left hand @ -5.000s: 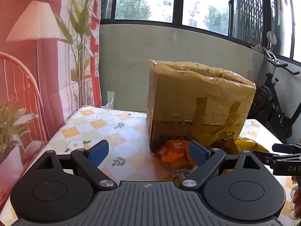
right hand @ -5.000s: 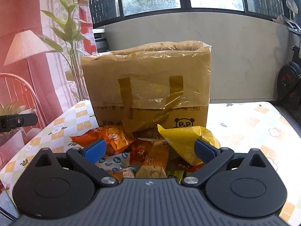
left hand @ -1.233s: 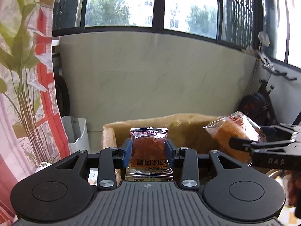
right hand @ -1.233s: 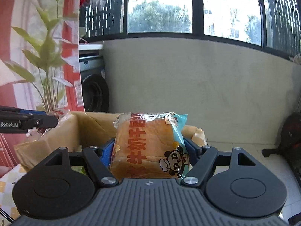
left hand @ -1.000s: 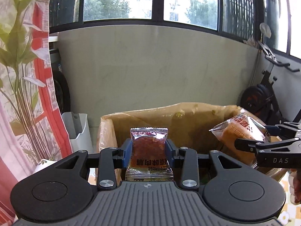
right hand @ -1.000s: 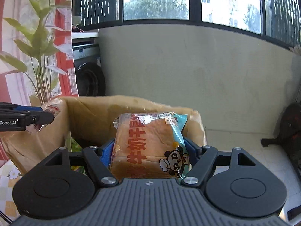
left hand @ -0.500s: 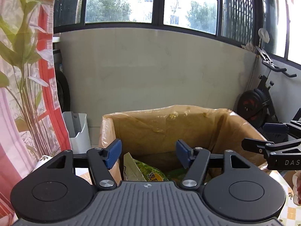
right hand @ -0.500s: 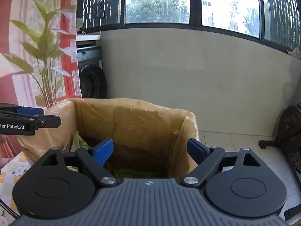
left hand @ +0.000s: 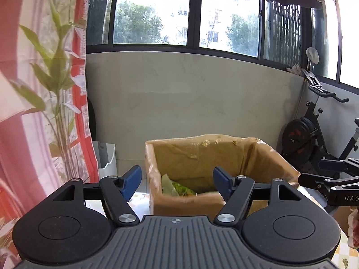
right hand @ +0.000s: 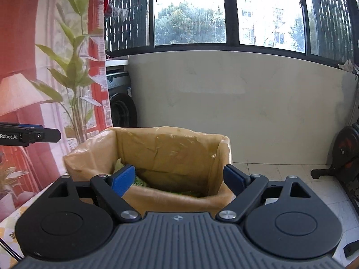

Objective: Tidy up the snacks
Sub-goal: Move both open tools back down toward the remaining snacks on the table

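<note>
Nearest the lens, the left gripper (left hand: 177,180) is hovering with its blue pads spread wide and nothing between them; the right gripper (right hand: 179,179) is doing likewise, equally spread and empty. Just beyond both, the plastic-wrapped cardboard box (left hand: 186,200) is standing open-topped on the patterned tablecloth (left hand: 345,260), and a green snack packet (left hand: 181,188) is lying inside it against the near-left wall — other contents are too shadowed to name. In the left wrist view, the right gripper's fingers (left hand: 314,180) are reaching in from the right at rim height.

Farther off, a white bin (left hand: 106,159), an exercise bike (left hand: 314,139) and the balcony wall are filling the background.

Judged risks: both tools are crowding one opening, so a careless withdrawal could be knocking finger against finger; a low pass could be catching the loose plastic at the rim and tipping the box — it is looking light and tall.
</note>
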The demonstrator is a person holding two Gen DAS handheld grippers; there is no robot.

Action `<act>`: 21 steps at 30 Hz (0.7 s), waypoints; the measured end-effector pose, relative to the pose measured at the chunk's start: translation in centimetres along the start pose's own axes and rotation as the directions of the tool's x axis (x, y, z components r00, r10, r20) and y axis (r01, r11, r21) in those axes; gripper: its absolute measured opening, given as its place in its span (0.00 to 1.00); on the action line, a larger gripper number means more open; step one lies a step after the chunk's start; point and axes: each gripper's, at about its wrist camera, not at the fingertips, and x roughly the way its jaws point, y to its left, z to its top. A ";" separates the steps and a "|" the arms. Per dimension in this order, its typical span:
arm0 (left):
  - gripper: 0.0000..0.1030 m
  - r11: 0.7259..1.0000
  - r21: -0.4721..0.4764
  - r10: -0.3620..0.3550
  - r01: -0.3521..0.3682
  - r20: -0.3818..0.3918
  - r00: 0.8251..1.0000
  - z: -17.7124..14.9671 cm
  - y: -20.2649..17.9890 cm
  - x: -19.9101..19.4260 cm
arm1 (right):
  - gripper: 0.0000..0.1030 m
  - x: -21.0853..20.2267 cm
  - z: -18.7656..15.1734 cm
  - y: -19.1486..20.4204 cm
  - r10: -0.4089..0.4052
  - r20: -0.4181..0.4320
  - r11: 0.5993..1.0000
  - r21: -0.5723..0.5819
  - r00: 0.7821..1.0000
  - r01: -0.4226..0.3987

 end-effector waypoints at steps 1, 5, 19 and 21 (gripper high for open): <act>0.70 1.000 -0.001 -0.002 0.002 0.000 1.000 -0.4 0.2 -0.7 | 0.85 -0.6 -0.4 0.2 0.005 0.002 1.000 0.007 1.000 -0.005; 0.70 1.000 -0.004 0.001 -0.001 0.000 1.000 -2.7 0.6 -3.3 | 0.85 -2.9 -2.6 1.3 0.013 0.004 1.000 0.017 1.000 -0.013; 0.70 0.998 -0.064 0.006 -0.011 -0.077 0.997 -12.5 2.5 -6.9 | 0.85 -6.1 -11.8 5.1 -0.009 -0.039 0.999 0.053 0.999 0.011; 0.70 0.998 -0.062 0.011 -0.017 -0.090 0.996 -13.5 2.7 -6.8 | 0.85 -6.1 -13.0 5.5 -0.010 -0.057 0.999 0.045 0.998 0.013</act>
